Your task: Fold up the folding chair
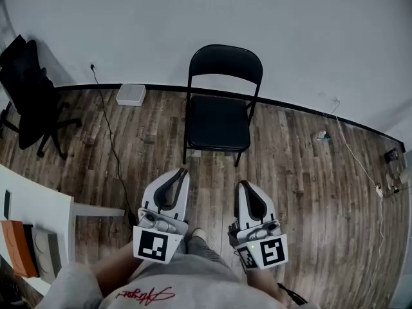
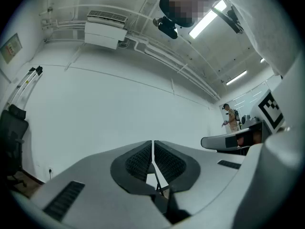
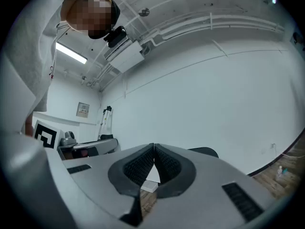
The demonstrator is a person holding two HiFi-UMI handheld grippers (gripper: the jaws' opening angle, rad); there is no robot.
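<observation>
The black metal folding chair (image 1: 221,102) with a padded seat and a rounded backrest stands unfolded and upright on the wooden floor at the far middle of the scene — its back close to the white wall, its seat level and facing the near side — all legs down.

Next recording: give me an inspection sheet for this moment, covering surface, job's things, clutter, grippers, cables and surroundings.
Surface: wooden floor, dark planks.
Job's things: folding chair, black, unfolded, upright, backrest toward the wall, untouched.
Clutter: white box on the floor by the wall; small item right of the chair, too small to tell.
Grippers: left gripper and right gripper both shut, nothing between the jaws, held short of the chair.
Cables: black cable running from the wall across the floor; white cable at the right.
Surroundings: office chair at left; white table lower left; white wall.
</observation>
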